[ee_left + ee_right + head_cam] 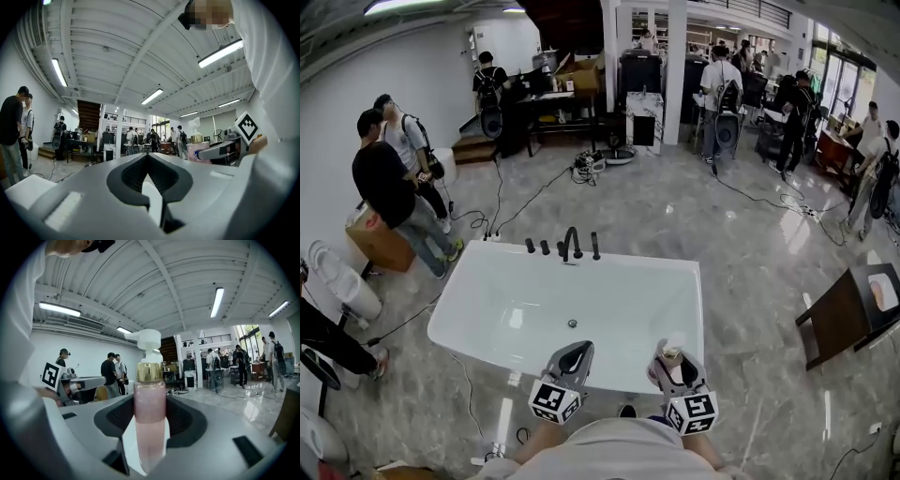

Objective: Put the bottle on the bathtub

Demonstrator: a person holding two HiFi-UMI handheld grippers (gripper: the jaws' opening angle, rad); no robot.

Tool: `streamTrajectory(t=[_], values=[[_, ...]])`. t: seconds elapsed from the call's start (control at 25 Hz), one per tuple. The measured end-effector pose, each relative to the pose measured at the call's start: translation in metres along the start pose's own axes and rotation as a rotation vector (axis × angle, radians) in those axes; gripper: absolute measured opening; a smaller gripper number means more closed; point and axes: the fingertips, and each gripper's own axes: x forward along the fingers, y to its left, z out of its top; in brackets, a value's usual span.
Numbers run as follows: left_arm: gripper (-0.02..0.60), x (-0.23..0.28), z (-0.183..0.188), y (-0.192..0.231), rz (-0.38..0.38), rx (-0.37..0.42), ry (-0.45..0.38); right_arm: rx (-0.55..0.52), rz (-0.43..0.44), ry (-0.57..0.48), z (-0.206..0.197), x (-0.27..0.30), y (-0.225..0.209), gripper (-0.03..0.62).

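Bottle (150, 423) upright, pump cap up | right tool (150, 401) clamps it | left tool (146, 156) closed, empty

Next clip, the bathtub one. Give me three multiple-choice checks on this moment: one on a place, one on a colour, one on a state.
1. Where does the black tap stand?
A) on the far rim of the bathtub
B) on its near rim
C) on the floor

2. What colour is the body of the bottle?
A) blue
B) pink
C) green

3. How is the left gripper?
A) shut, empty
B) shut on the bottle
C) open wide

Answers:
1 A: the tap rises from the rim away from the person.
2 B: the bottle held in the right gripper shows pink under a gold collar.
3 A: its jaws meet with nothing between them.
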Motion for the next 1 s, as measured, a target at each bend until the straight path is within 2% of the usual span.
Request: streamTrajectory(t=[0.16, 0.48, 1.0], values=[[-0.002, 0.044, 0.000, 0.018, 0.007, -0.004, 0.006, -0.015, 0.023, 0.006, 0.011, 0.040, -0.027, 0.210], [-0.002, 0.091, -0.014, 0.048, -0.002, -0.026, 0.040, -0.003, 0.021, 0.026, 0.016, 0.088, -0.056, 0.210], [-0.002, 0.123, -0.010, 0.099, -0.085, -0.025, 0.044, 0.038, -0.032, 0.033, 0.026, 0.140, -0.050, 0.210]])
